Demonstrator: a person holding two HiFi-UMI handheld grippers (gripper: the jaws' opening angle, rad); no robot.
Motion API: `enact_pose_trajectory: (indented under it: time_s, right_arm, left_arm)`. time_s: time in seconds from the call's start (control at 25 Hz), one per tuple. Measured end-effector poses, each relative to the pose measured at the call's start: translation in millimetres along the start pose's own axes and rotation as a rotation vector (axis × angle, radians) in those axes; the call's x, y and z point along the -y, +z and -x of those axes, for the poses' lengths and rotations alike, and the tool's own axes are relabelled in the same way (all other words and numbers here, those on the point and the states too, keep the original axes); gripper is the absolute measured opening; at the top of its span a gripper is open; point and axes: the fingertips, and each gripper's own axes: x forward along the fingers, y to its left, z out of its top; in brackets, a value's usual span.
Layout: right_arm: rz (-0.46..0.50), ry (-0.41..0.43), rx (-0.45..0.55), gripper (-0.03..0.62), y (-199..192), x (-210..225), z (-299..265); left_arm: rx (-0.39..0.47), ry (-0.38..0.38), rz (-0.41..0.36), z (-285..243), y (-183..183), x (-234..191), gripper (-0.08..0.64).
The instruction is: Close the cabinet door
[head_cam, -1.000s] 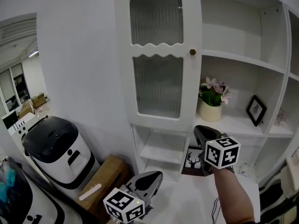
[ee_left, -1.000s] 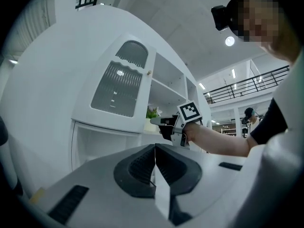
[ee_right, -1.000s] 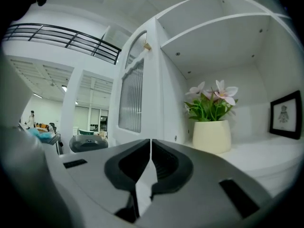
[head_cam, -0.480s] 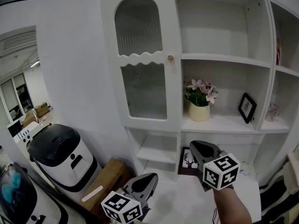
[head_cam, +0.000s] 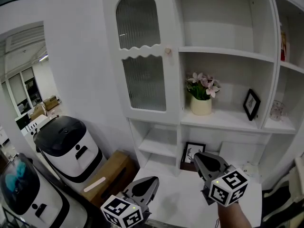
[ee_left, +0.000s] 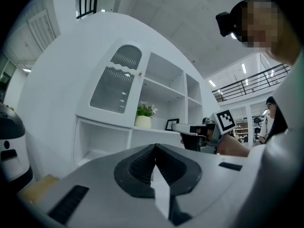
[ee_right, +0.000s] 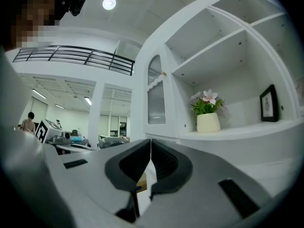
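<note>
Here, I am holding the left gripper [head_cam: 153, 180] and right gripper [head_cam: 200, 156] closed and empty, facing the cabinet [head_cam: 227, 52] whose door [head_cam: 142, 56] is sitting shut

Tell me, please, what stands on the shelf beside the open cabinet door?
A white pot of pink flowers and a black picture frame standing nearer the right side. Anything behind the pot is hidden.
</note>
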Motion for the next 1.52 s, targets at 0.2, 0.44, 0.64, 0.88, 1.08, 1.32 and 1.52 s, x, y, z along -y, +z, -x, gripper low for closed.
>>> enact_pose_trajectory:
  time_s: [0.2, 0.44, 0.64, 0.88, 1.08, 1.32, 1.52]
  right_arm:
    - [-0.010, 0.045, -0.003, 0.006, -9.2, -8.3, 23.9]
    - [-0.013, 0.092, -0.009, 0.006, -17.1, -22.0, 52.9]
    - [-0.032, 0.113, -0.010, 0.005, -23.6, -35.4, 64.3]
    - [-0.060, 0.102, -0.003, 0.005, -27.9, -57.7, 73.7]
    - [-0.084, 0.069, -0.014, 0.005, -32.6, -85.1, 75.8]
    - [-0.090, 0.012, -0.031, 0.005, -37.1, -123.3, 78.5]
    - [-0.078, -0.027, -0.055, 0.005, -42.5, -151.0, 84.7]
  left_arm:
    - [0.024, 0.063, 0.014, 10.8, -11.1, 18.0, 0.005]
    - [0.003, 0.104, 0.015, 30.4, -20.9, 45.9, 0.005]
    - [0.002, 0.131, 0.011, 48.1, -22.8, 53.3, 0.005]
    - [0.016, 0.147, 0.014, 76.3, -20.4, 46.6, 0.005]
    - [0.001, 0.122, 0.028, 105.0, -21.2, 38.3, 0.005]
    - [0.000, 0.079, 0.037, 142.8, -17.4, 23.2, 0.005]
    - [0.014, 0.043, 0.057, 166.8, -20.1, 15.1, 0.005]
